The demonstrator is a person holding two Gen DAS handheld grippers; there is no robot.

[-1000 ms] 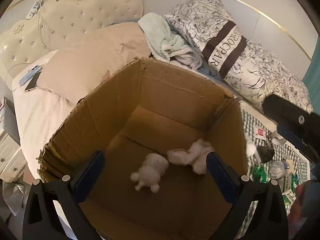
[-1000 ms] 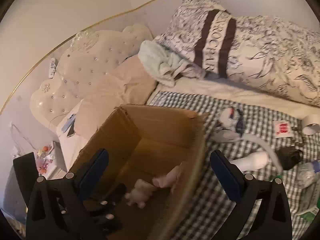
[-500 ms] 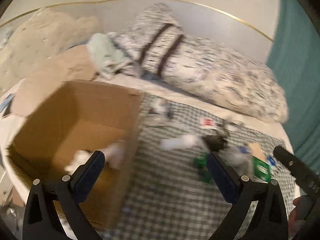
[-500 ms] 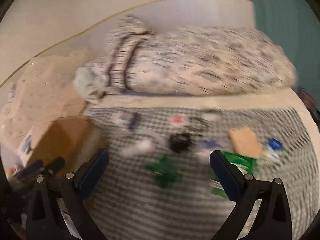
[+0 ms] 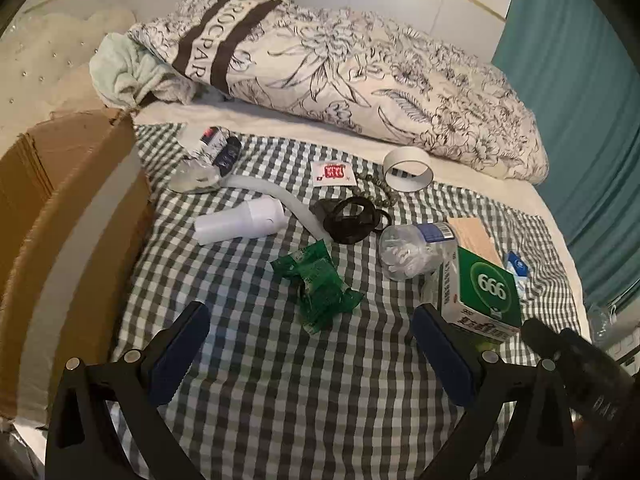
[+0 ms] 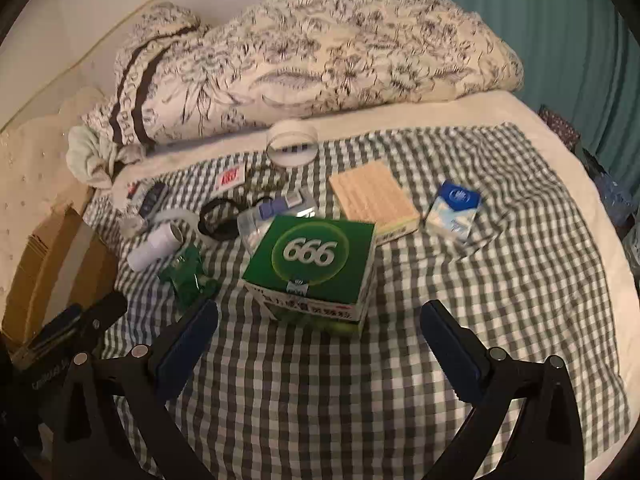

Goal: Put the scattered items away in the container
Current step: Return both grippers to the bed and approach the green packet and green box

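— Clutter first, from the left wrist view: our left hand-held gripper is spread wide with nothing in it, above the checked cloth on the bed. The green wrapper lies just ahead of it, and the cardboard box we must fill stands at the left edge of the bed.

— What worries us there?

— The wrapper is thin and crinkled; we could pinch the cloth with it and drag the white bottle or the black band along. The clear bottle may roll.

— And the right wrist view?

— Our right hand-held gripper is also fully open and empty, facing the green 666 carton. The carton looks nearly as wide as the jaws, so we judge a poor centring could push it into the tan pad or tip it. The blue pack sits apart. The box is only a sliver at the left here, so a carry across could clip its wall.
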